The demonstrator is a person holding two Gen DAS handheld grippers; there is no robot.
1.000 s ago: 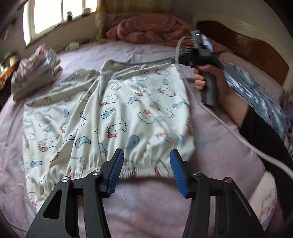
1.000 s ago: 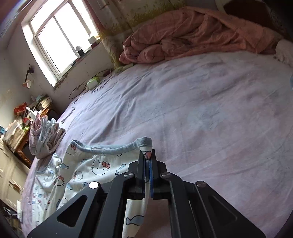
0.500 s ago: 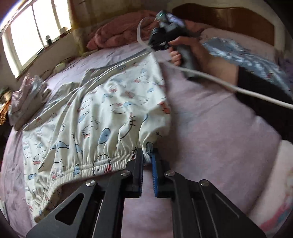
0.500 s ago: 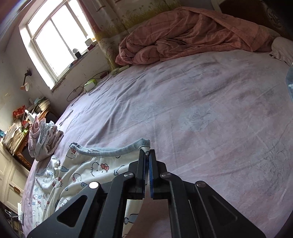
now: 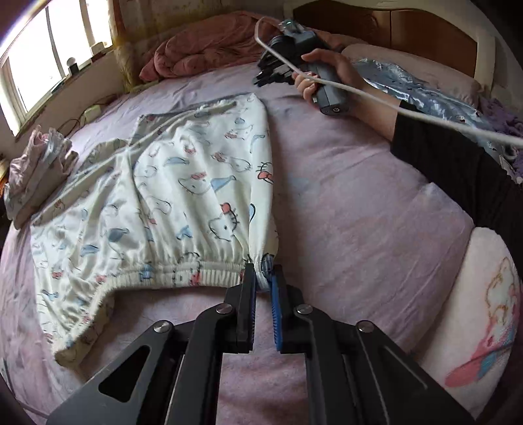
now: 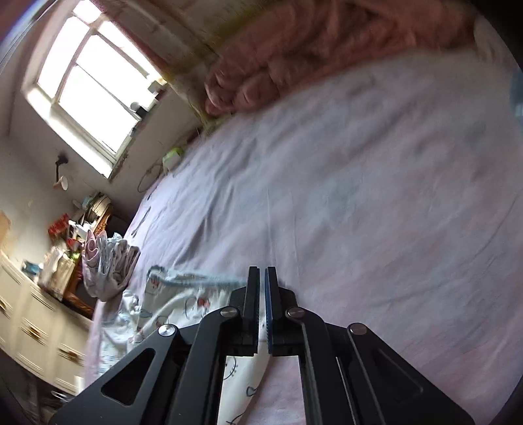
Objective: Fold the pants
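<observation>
White cartoon-print pants (image 5: pixel 170 202) lie spread on the pink bed sheet (image 5: pixel 353 209). My left gripper (image 5: pixel 263 281) is shut on the right end of their elastic waistband. My right gripper (image 5: pixel 261 80), held in a hand at the far side, is away from the pants' far hem, which lies on the sheet. In the blurred right wrist view, its jaws (image 6: pixel 262 278) are closed with nothing clearly between them; the pants (image 6: pixel 183 304) lie below and left of them.
A bundle of folded clothes (image 5: pixel 36 170) sits at the bed's left edge. A pink quilt (image 5: pixel 209 45) is heaped at the far end by the window. A blue pillow (image 5: pixel 421 88) and wooden headboard (image 5: pixel 408 29) are to the right. Drawers (image 6: pixel 36 323) stand beside the bed.
My left gripper closed on the waistband corner and pulled it toward me. My right gripper let go of the far hem, lifted and tilted away; its view is now blurred.
</observation>
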